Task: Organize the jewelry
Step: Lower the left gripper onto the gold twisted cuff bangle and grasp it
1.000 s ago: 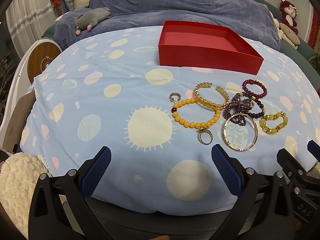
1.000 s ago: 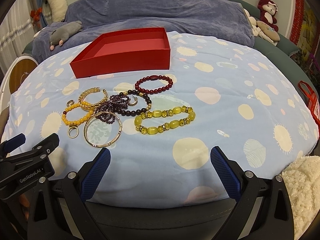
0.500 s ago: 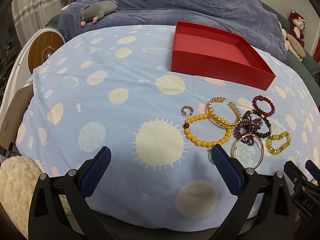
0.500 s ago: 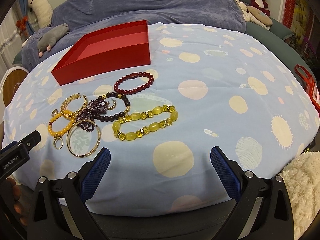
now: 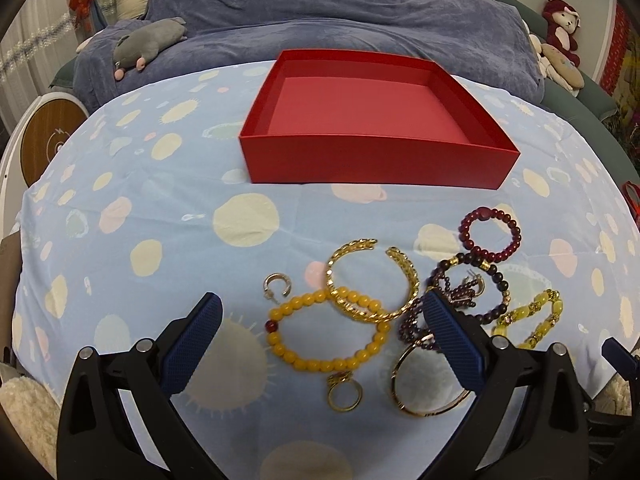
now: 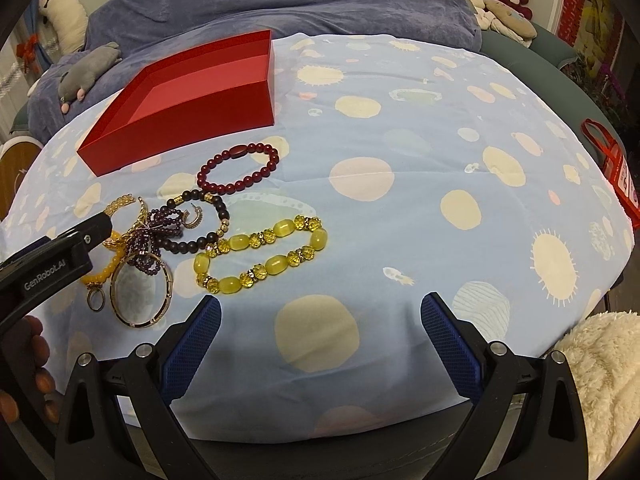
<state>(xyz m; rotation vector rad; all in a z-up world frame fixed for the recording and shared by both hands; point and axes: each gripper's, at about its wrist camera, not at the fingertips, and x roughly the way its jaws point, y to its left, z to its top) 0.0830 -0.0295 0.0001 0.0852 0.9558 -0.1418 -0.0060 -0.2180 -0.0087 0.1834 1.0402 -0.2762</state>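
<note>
The left tongs (image 5: 320, 334) hang wide apart, holding nothing, low over the jewelry on a blue spotted sheet (image 5: 168, 216). Between their blue pads (image 5: 192, 344) lie an orange bead bracelet (image 5: 328, 334), a gold cuff (image 5: 372, 280) overlapping it, a gold ring (image 5: 344, 394) just below the beads, and a small hoop earring (image 5: 277, 286) beside them. The right pad covers part of a purple bead tangle (image 5: 460, 294) and a thin gold bangle (image 5: 424, 384).

The right tongs (image 6: 320, 332) also stand wide and empty, above bare sheet near the edge, short of a yellow bracelet (image 6: 262, 256). A dark red bracelet (image 6: 238, 172) lies beyond it, apart from the pile. In the right view the left tool's black arm (image 6: 52, 264) reaches over the heap's left side, with the person's fingers (image 6: 28, 364) showing below it.

An open red box (image 5: 376, 120) sits farther back on the sheet, nothing visible inside it; all the jewelry is outside it. Behind, a grey-blue blanket (image 5: 360, 12) carries a grey plush (image 5: 148, 42).
</note>
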